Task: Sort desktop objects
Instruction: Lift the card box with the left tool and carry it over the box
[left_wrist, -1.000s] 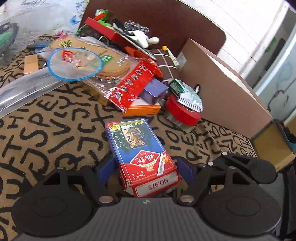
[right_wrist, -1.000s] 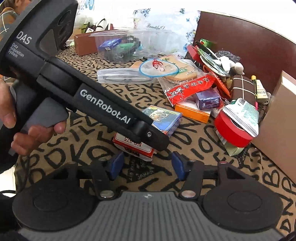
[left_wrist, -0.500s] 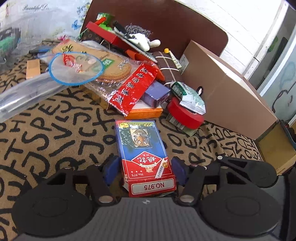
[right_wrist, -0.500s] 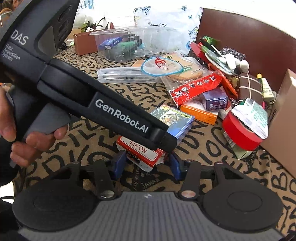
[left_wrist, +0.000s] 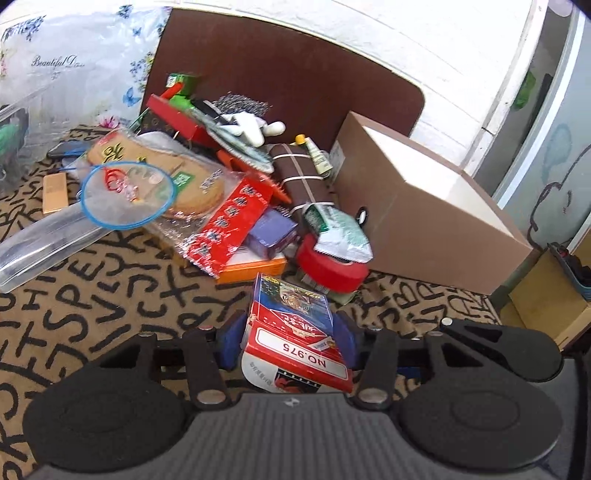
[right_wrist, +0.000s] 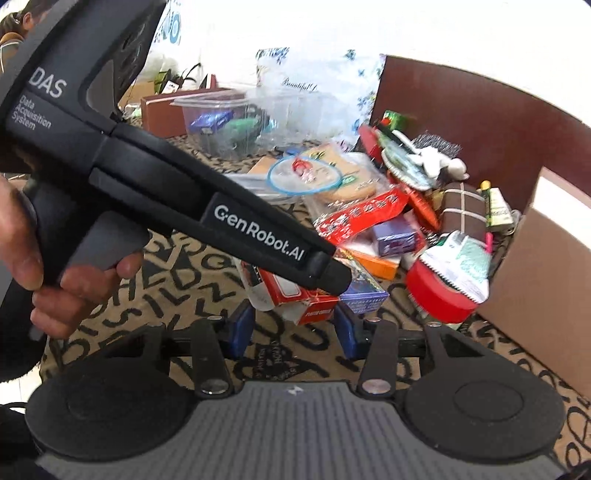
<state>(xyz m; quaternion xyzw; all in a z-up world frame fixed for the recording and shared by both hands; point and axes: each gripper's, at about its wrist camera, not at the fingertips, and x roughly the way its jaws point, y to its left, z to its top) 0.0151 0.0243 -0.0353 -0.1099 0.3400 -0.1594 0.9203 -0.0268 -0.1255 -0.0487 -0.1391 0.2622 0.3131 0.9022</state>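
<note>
A red and blue playing-card box (left_wrist: 291, 321) marked NO.975 sits between the blue pads (left_wrist: 231, 339) of my left gripper (left_wrist: 288, 339). The jaws are closing and press on its long sides. The box hangs tilted above the letter-print cloth (left_wrist: 92, 295). In the right wrist view the same box (right_wrist: 291, 295) is held under the left tool's black arm (right_wrist: 258, 236), which a hand (right_wrist: 74, 288) grips. My right gripper (right_wrist: 293, 328) is just below the box. Its pads stand apart and touch nothing, with the box's lower corner above the gap.
Behind the box lies a pile: a red tape roll (left_wrist: 328, 266), an orange box (left_wrist: 255, 266), a purple box (left_wrist: 273, 232) and a red snack packet (left_wrist: 229, 221). A large cardboard box (left_wrist: 424, 221) stands right, a clear plastic case (left_wrist: 37, 243) left, a brown board (left_wrist: 295, 74) behind.
The left jaws have narrowed onto the card box and lifted it off the cloth, tilting it. The right gripper has risen a little and its jaws have narrowed slightly.
</note>
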